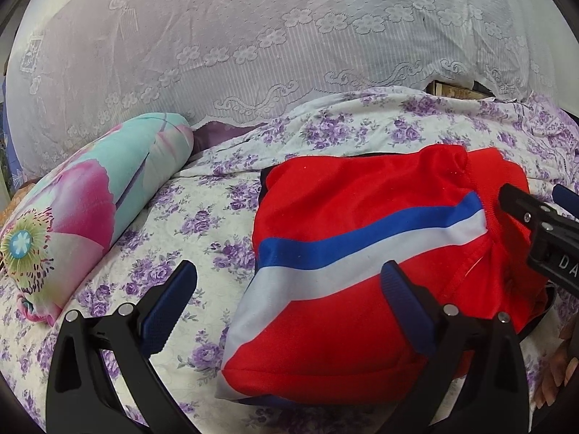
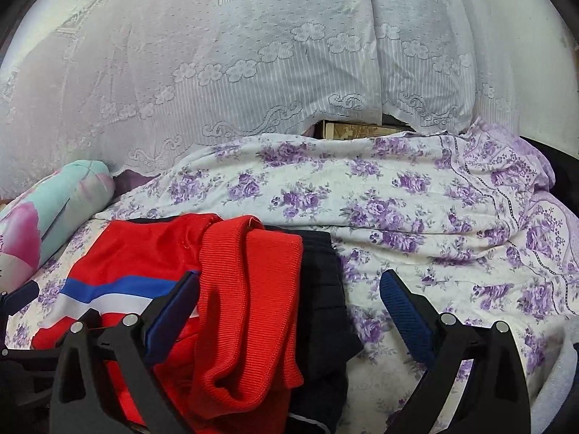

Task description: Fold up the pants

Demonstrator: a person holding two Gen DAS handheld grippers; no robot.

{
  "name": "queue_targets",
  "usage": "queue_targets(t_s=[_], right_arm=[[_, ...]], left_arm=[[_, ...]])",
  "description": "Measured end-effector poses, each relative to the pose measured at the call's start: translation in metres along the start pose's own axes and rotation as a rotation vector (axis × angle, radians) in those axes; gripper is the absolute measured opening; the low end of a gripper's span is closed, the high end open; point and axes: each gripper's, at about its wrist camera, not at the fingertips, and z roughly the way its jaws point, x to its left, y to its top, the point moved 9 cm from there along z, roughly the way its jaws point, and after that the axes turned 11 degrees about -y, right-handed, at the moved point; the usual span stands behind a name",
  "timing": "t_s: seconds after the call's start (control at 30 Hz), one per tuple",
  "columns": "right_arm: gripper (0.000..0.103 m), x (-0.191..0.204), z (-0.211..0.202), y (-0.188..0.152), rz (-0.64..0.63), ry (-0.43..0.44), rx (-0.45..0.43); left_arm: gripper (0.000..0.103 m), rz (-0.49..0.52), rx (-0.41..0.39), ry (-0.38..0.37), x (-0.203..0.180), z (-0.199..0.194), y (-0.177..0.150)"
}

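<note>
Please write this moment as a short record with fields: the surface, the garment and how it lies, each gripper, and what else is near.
surface: bed with purple-flowered sheet
garment: red pants with a blue and white stripe, lying in a folded bundle on the sheet
cuff: red ribbed cuff lies on top at the right end, dark fabric beside it
left gripper: open, over the bundle's left edge, holding nothing
right gripper: open, over the ribbed cuff, holding nothing
nearby: floral bolster pillow to the left; white lace curtain behind
</note>
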Motion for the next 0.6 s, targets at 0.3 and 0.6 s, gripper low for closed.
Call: queue_targets(t_s=[0.3, 0.6], right_arm=[[0.1, 0.011, 0.014, -0.013, -0.053, 0.007, 0.086], [0.1, 0.004, -0.01, -0.009, -0.027, 0.005, -0.001]], left_arm=[[0.099, -0.011, 0.008, -0.01, 0.001, 0.002, -0.002], [0.099, -0.023, -0.003, 0.023, 0.008, -0.008, -0.006]])
